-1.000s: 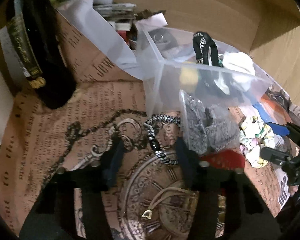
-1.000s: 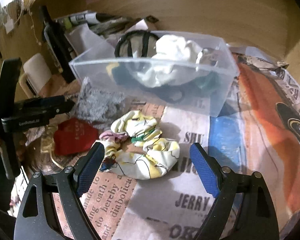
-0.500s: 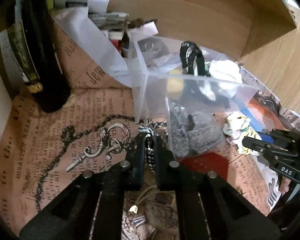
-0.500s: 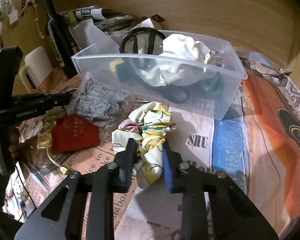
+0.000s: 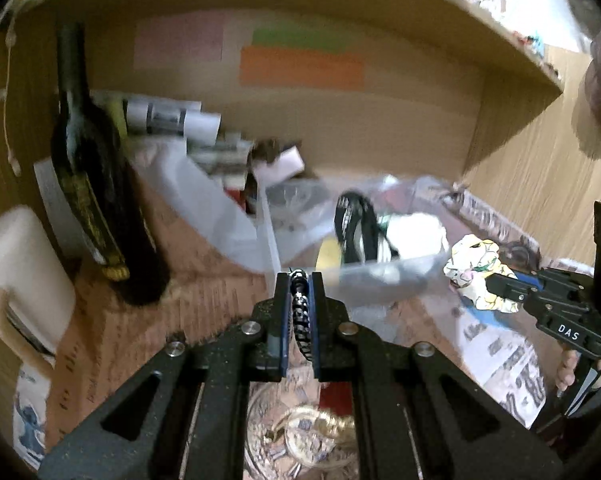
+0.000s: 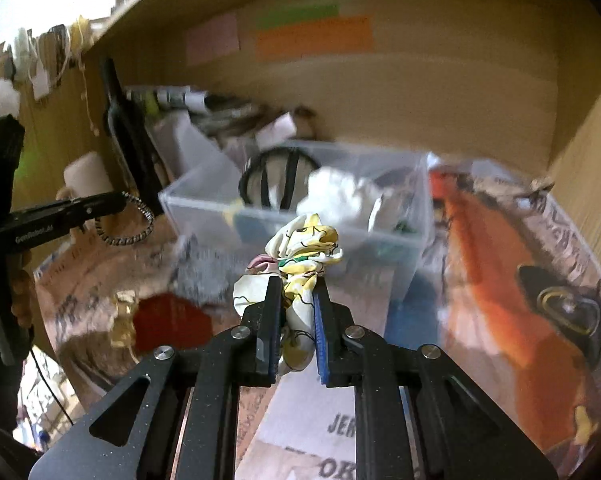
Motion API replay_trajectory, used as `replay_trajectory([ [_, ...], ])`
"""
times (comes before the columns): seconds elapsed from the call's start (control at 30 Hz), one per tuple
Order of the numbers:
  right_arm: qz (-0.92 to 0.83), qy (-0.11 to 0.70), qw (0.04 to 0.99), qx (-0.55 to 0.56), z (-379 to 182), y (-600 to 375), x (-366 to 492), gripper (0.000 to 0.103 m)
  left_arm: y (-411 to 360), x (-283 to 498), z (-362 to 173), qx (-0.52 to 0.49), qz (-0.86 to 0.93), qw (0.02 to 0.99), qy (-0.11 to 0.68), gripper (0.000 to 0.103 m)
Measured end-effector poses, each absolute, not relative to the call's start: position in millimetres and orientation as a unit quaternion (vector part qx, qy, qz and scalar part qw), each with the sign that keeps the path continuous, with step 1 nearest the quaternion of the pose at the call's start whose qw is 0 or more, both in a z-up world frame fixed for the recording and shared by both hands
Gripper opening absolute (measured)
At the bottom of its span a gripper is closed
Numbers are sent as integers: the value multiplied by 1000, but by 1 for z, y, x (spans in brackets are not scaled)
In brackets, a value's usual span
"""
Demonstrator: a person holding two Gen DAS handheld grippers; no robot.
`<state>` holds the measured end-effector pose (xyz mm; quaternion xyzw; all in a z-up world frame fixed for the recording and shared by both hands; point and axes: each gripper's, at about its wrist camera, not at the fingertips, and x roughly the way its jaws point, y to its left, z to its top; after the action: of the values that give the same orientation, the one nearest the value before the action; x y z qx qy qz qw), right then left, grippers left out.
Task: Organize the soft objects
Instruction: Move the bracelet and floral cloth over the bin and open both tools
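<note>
While the left gripper (image 5: pixel 299 294) clamps a braided hair tie (image 6: pixel 125 220), the right gripper (image 6: pixel 297 304) pinches a floral scrunchie (image 6: pixel 300 252) (both lifted) before the clear bin (image 6: pixel 400 240).

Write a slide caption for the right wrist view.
Right hand-held gripper lifts a floral scrunchie toward the clear bin.

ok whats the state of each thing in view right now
left hand-held gripper: shut on the hair tie
hair tie: lifted, hanging
right hand-held gripper: shut on the scrunchie
scrunchie: lifted, bunched
plastic bin: open, holding soft things
bottle: upright
</note>
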<state>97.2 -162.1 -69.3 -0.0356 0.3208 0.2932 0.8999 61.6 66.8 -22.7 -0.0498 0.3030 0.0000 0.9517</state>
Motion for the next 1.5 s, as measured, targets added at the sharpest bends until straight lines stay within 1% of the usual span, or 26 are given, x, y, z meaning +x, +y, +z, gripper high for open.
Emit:
replay_trajectory([
  [0.2,292,281,914,-31,-45,-161,107,13,62,78,-5,-37,-2,961,273,7],
  [0.43,299,261,917,-37,-34,-144,128,13,58,108,-6,-33,-7,960,278,7],
  [0.6,307,274,910,-48,-43,-124,149,13,61,129,-20,-46,-15,954,296,7],
  [0.9,304,323,893,-77,-76,-97,177,13,63,160,-46,-55,-27,940,336,7],
  [1.0,307,331,889,-75,-79,-98,181,16,61,168,-55,-54,-31,935,350,7],
  [1.13,300,332,891,-75,-82,-100,183,17,60,171,-61,-50,-30,930,363,8],
  [1.17,299,332,891,-75,-82,-100,182,18,59,170,-62,-48,-28,930,364,10],
  [1.23,297,335,891,-75,-83,-100,183,22,59,166,-62,-41,-19,931,363,18],
  [1.27,295,336,891,-77,-82,-99,182,23,58,163,-62,-39,-18,931,363,27],
  [1.3,295,336,891,-79,-82,-99,181,29,58,159,-62,-38,-17,931,361,33],
  [1.33,297,337,890,-82,-82,-98,180,34,58,157,-62,-38,-16,932,361,36],
  [1.43,291,328,894,-93,-80,-97,176,42,57,147,-60,-32,-21,933,359,38],
  [1.5,292,327,894,-93,-78,-98,173,44,55,142,-59,-28,-23,933,358,40],
])
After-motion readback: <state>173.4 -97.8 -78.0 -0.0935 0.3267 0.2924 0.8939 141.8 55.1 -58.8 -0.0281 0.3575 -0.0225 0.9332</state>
